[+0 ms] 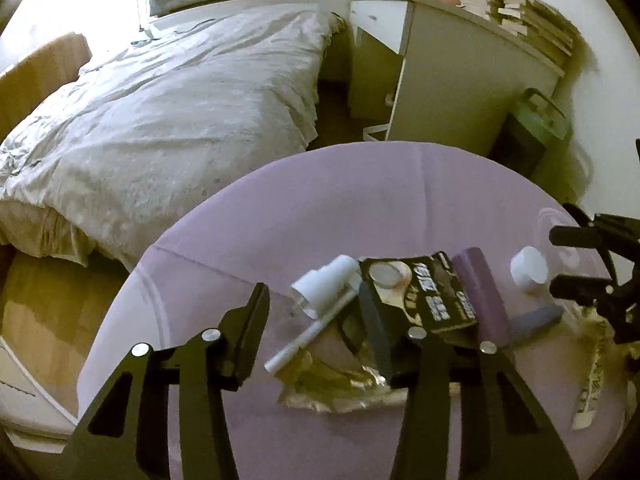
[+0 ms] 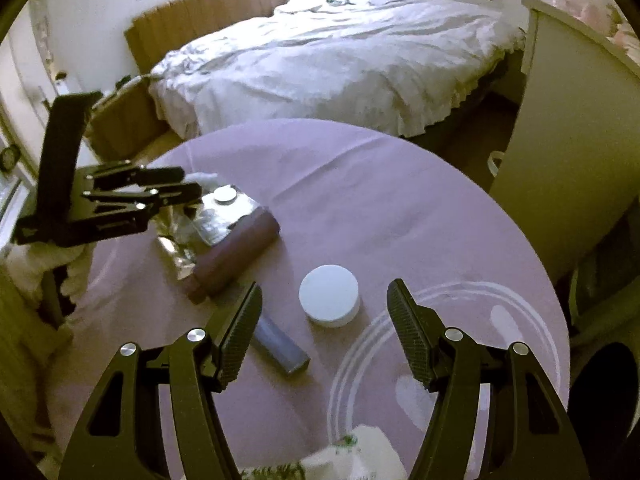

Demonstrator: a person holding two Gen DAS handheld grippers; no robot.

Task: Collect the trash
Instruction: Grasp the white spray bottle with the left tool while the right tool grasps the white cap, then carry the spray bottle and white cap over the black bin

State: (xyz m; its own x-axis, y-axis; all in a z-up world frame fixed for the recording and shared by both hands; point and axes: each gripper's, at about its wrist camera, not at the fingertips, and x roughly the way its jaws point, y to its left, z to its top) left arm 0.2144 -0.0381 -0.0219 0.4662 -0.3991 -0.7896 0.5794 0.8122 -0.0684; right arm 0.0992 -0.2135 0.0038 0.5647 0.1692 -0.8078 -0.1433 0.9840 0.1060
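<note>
A round table under a purple cloth (image 1: 360, 200) (image 2: 380, 208) bears the litter. My left gripper (image 1: 314, 292) (image 2: 192, 182) is open over a white spray bottle (image 1: 324, 288), a white pen (image 1: 308, 336) and a crumpled foil wrapper (image 1: 332, 384) (image 2: 180, 248). Its right finger lies against a black printed packet (image 1: 420, 292) (image 2: 224, 212). Beside these lie a purple tube (image 1: 484, 292) (image 2: 236, 252) and a grey-blue tube (image 1: 536, 320) (image 2: 280, 344). My right gripper (image 2: 325, 286) (image 1: 556, 262) stands open just short of a white round jar (image 2: 328, 300) (image 1: 528, 268), not touching it.
A patterned paper wrapper (image 2: 340, 456) (image 1: 592, 368) lies at the table's near edge. Behind the table are a bed with a white duvet (image 1: 160, 100) (image 2: 340, 60), a white cabinet (image 1: 460, 80) stacked with books, and a green container (image 1: 536, 128) on the floor.
</note>
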